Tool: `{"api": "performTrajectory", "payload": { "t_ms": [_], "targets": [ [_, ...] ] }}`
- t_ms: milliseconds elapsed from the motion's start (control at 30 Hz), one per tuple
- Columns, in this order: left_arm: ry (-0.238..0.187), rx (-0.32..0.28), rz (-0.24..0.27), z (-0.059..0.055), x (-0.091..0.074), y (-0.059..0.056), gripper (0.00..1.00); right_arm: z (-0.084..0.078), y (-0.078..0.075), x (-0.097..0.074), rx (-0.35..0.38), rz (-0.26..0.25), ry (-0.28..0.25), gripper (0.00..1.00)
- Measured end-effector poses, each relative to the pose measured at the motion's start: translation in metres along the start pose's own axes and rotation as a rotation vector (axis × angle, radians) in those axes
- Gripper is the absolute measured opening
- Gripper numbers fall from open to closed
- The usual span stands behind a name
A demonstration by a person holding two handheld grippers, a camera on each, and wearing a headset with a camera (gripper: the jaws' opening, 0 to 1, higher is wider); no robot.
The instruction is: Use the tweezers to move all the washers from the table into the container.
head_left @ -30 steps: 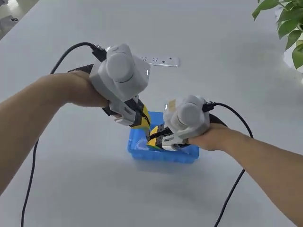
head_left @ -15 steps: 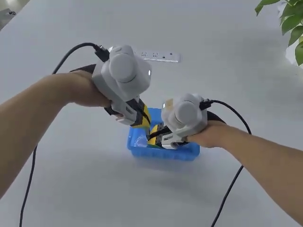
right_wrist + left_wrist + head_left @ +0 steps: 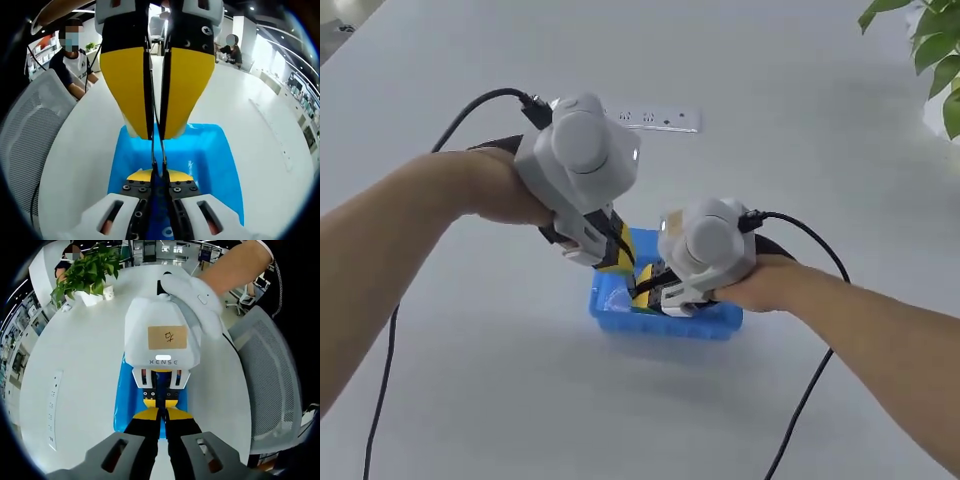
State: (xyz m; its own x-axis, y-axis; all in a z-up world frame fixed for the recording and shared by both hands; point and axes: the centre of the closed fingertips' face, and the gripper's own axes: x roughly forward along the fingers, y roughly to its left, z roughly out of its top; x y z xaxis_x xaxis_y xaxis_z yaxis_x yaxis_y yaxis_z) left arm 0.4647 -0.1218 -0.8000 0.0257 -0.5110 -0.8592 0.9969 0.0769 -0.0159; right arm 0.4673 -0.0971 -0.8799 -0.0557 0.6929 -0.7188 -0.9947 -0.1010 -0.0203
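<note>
Seen from the head view, the left gripper [image 3: 618, 258] comes in from 10 o'clock and the right gripper [image 3: 645, 292] from 3 o'clock. Their yellow-and-black jaw tips meet nose to nose over a blue rectangular plastic container [image 3: 720, 322] that stands on the white table [image 3: 500, 400].

In the right gripper view, thin dark metal tweezers [image 3: 153, 150] hang down from 12 o'clock. The left gripper's yellow jaws are clenched on the upper part of the tweezers, with only a narrow slit between them. The two legs of the tweezers converge toward 6 o'clock and run into the seam between the right gripper's own yellow pads. Those pads are pressed together on the tip end of the tweezers. The blue floor of the container lies directly beneath.

In the left gripper view, the right gripper faces the camera with its white housing at 12 o'clock, and its jaws meet the left gripper's black jaws at the centre.

Washers are too small to make out with certainty.

A white power strip [image 3: 655, 118] lies on the table at 12 o'clock from the container, well apart from it. A green leafy plant [image 3: 932, 45] stands at the 2 o'clock corner. A grey mesh chair [image 3: 272, 370] stands beside the table.
</note>
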Motion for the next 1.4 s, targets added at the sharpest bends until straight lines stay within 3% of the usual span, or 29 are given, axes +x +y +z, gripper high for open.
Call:
{"api": "performTrajectory", "payload": {
  "t_ms": [667, 1133, 1400],
  "targets": [
    [-0.009, 0.009, 0.013, 0.008, -0.015, -0.003, 0.07, 0.014, 0.001, -0.013, -0.022, -0.025, -0.035, 0.10],
    [-0.026, 0.015, 0.044, 0.024, -0.033, -0.006, 0.06, 0.029, 0.001, -0.030, -0.027, -0.068, -0.068, 0.09],
    [-0.032, 0.022, 0.043, 0.032, -0.038, -0.013, 0.06, 0.032, 0.009, -0.042, -0.031, -0.088, -0.078, 0.11]
  ]
}}
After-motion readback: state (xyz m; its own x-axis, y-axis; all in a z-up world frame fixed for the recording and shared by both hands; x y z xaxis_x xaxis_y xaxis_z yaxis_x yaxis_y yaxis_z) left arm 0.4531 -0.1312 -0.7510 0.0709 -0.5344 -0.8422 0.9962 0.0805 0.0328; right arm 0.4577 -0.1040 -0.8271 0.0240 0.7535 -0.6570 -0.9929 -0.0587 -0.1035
